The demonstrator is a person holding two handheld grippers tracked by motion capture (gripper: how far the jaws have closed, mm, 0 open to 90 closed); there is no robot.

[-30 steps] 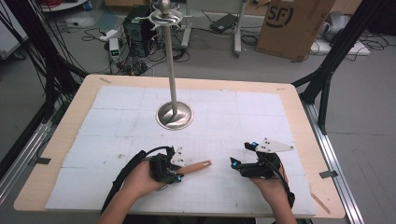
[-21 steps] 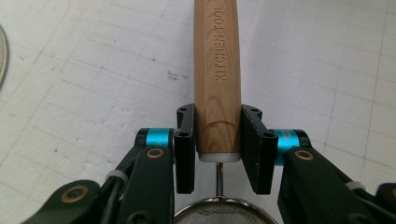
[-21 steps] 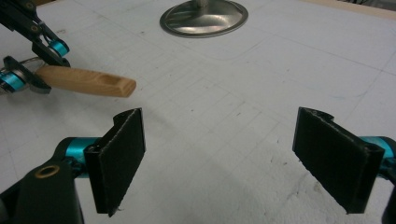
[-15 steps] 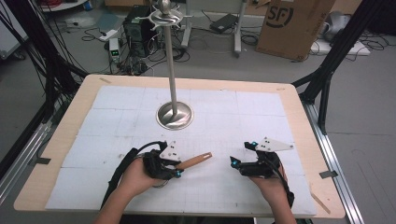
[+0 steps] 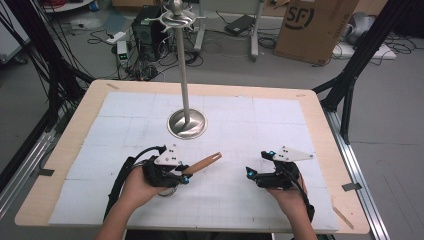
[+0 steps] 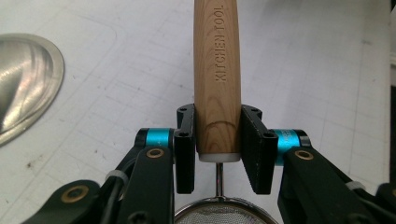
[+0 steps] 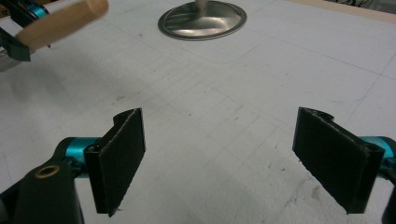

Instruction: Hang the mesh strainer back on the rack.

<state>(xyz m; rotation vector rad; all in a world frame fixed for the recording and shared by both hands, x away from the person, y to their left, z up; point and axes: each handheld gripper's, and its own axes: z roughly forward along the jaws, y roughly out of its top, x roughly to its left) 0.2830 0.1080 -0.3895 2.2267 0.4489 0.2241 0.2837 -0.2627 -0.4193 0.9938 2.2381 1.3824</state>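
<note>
Strainer handle [image 6: 217, 79], pale wood stamped KITCHEN TOOL, sits clamped between the pads of my left claw [image 6: 218, 149]; both pads press its sides near the butt end. Just below the pads, in the left claw's own view, a thin metal stem runs down to the rim of a mesh bowl [image 6: 219, 215]. From the high view the handle [image 5: 202, 163] juts up and to the right out of the left claw [image 5: 176, 173], above the white worktop [image 5: 240, 200]. My right claw [image 7: 233, 158] stands wide, nothing between its pads, over bare worktop, well apart from the handle. The steel stand's round base [image 5: 187, 123] lies beyond both claws.
</note>
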